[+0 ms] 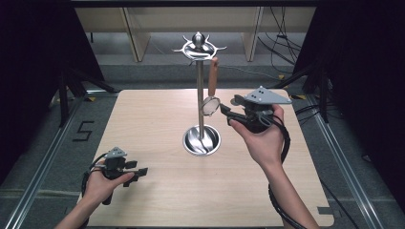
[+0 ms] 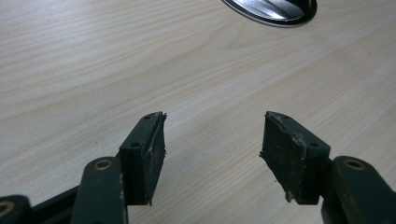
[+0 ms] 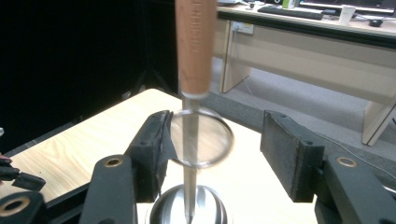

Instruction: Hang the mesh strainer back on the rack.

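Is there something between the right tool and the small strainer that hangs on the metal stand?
Nothing visible blocks it. The right tool is open, and the strainer, hanging from the stand by its wooden handle, sits just ahead of the jaws. In the right gripper view the stand's pole is behind the strainer's ring, not in front.

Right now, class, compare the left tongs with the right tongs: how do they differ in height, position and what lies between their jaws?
1. Height: the left tongs sit low over the table; the right tongs are raised.
2. Position: the left tongs are near the person's edge, away from the stand; the right tongs are beside it.
3. Between the jaws: the left tongs frame bare wood; the right tongs frame the hanging strainer.
Both are open.
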Available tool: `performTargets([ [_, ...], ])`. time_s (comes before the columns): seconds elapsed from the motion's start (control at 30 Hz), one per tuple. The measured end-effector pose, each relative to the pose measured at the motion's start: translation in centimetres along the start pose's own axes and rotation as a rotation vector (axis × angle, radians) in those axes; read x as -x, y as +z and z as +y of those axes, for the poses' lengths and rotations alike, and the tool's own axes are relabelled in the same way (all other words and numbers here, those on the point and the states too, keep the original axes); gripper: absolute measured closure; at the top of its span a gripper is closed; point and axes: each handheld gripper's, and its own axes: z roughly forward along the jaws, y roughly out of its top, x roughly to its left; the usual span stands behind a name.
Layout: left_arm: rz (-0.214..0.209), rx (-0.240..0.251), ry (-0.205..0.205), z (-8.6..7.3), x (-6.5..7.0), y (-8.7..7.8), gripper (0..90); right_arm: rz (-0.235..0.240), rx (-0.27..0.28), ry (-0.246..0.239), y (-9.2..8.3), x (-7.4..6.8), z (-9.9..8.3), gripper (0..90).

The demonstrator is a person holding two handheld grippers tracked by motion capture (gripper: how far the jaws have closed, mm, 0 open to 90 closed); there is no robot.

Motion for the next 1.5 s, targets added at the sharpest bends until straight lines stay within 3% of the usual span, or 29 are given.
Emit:
performTargets([
  [0.4, 0.011, 0.014, 0.001, 0.0, 0.0, 0.1, 38.5, -0.018, -0.029, 0.014, -1.6, 0.7, -1.0, 41.6],
  [0.67, 0.01, 0.01, 0.004, 0.1, 0.0, 0.1, 38.6, -0.033, -0.049, 0.02, -2.6, 1.4, -2.7, 41.2],
  [0.8, 0.013, 0.004, 0.006, 0.1, 0.0, 0.1, 38.5, -0.051, -0.07, 0.044, -3.3, 1.9, -4.0, 41.0],
  [0.83, 0.011, 0.007, 0.006, 0.1, 0.0, 0.2, 38.6, -0.054, -0.073, 0.02, -3.4, 2.2, -4.2, 41.0],
  [0.87, 0.011, 0.005, 0.006, 0.1, 0.0, 0.2, 38.5, -0.057, -0.083, 0.057, -3.6, 2.2, -4.7, 41.0],
  [0.93, 0.012, 0.002, 0.01, 0.1, 0.0, 0.3, 38.5, -0.055, -0.088, 0.061, -3.7, 2.5, -5.4, 40.9],
  [1.0, 0.018, 0.001, 0.007, 0.1, 0.0, 0.4, 38.5, -0.065, -0.123, 0.103, -4.2, 2.6, -6.2, 40.9],
  [1.17, 0.02, 0.01, 0.005, 0.1, 0.1, 0.5, 38.5, -0.085, -0.141, 0.095, -4.4, 3.4, -8.3, 40.9],
  [1.2, 0.027, 0.005, 0.008, 0.1, 0.1, 0.5, 38.5, -0.076, -0.159, 0.132, -4.4, 3.4, -8.7, 40.9],
  [1.23, 0.01, 0.008, 0.003, 0.1, 0.0, 0.5, 38.5, -0.086, -0.168, 0.131, -4.5, 3.6, -9.3, 40.9],
  [1.5, 0.012, 0.004, 0.004, 0.1, 0.0, 0.5, 38.5, -0.091, -0.23, 0.155, -4.6, 4.0, -12.1, 40.9],
])
